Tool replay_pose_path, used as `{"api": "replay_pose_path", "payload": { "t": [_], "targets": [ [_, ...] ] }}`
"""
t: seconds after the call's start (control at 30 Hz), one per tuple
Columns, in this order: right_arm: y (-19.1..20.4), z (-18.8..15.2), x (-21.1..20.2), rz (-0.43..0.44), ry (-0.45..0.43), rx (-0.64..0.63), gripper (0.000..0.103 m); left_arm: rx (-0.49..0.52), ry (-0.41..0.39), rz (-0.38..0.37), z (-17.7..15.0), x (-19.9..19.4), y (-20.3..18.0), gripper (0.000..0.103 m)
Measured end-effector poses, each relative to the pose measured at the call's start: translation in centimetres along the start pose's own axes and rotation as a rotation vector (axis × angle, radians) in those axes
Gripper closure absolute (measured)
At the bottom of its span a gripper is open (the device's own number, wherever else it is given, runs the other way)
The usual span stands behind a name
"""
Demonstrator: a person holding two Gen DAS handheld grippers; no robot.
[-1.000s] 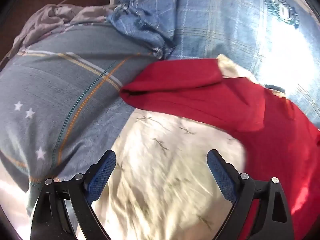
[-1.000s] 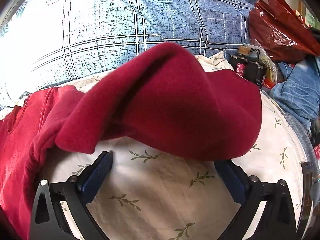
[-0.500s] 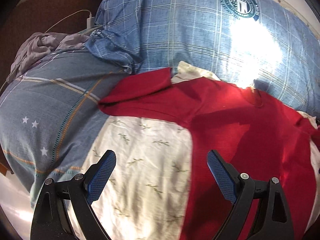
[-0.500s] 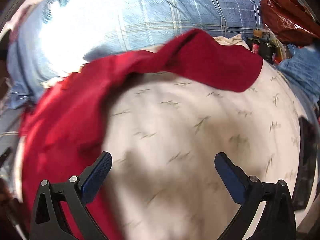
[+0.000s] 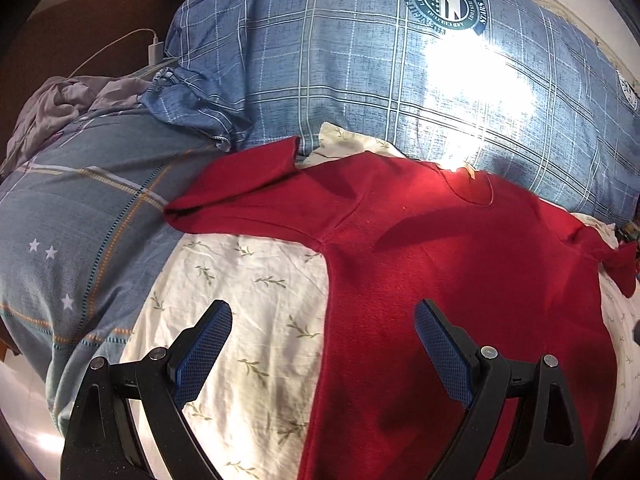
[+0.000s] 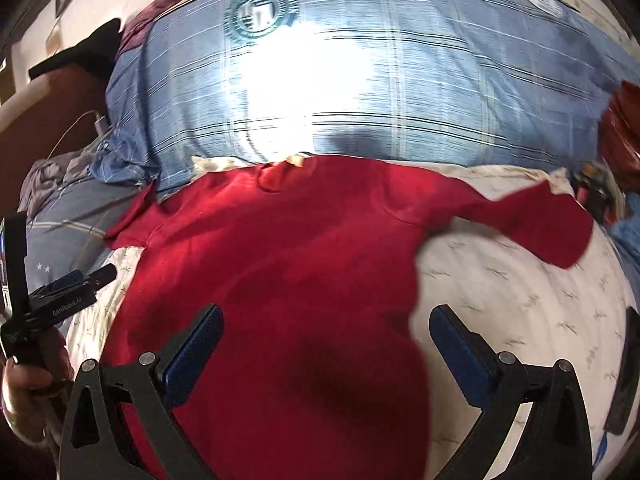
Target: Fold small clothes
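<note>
A plain deep red shirt (image 5: pixel 460 272) is seen on a cream sheet (image 5: pixel 248 280) printed with small green leaf sprigs. At 12 o'clock, a blue pillow (image 5: pixel 360 80) is crossed by white checks and stamped with a dark green round badge (image 5: pixel 444 0). At 9 o'clock, a grey-blue quilt (image 5: pixel 80 216) is marked with white stars and orange stripes. Blue pads are borne on the black tongs (image 5: pixel 324 344).

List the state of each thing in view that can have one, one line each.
Red shirt: spread flat on the sheet, both sleeves out, not yet folded.
Left gripper: open, holding nothing.
Right gripper: open, holding nothing.
Blue plaid pillow: lying beyond the shirt's collar.
White charger: cable attached.
</note>
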State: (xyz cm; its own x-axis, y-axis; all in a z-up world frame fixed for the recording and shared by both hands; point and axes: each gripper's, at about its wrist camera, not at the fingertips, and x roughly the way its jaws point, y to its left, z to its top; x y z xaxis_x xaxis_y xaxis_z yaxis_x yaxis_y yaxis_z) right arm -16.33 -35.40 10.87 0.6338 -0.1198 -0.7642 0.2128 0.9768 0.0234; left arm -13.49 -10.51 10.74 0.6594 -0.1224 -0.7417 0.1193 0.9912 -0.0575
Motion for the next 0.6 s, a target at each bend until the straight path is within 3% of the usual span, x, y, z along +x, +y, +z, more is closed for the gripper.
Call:
{"api": "replay_pose_path", "payload": {
  "t": [0.23, 0.6],
  "targets": [
    [3.0, 0.9, 2.3, -0.016, 0.001, -0.042, 0.000, 0.009, -0.005, -0.003, -0.1, 0.6, -0.9, 0.011],
    [3.5, 1.1, 3.7, -0.015, -0.017, 0.001, 0.001, 0.032, -0.005, -0.001, -0.2, 1.5, -2.0, 0.011]
  ]
}}
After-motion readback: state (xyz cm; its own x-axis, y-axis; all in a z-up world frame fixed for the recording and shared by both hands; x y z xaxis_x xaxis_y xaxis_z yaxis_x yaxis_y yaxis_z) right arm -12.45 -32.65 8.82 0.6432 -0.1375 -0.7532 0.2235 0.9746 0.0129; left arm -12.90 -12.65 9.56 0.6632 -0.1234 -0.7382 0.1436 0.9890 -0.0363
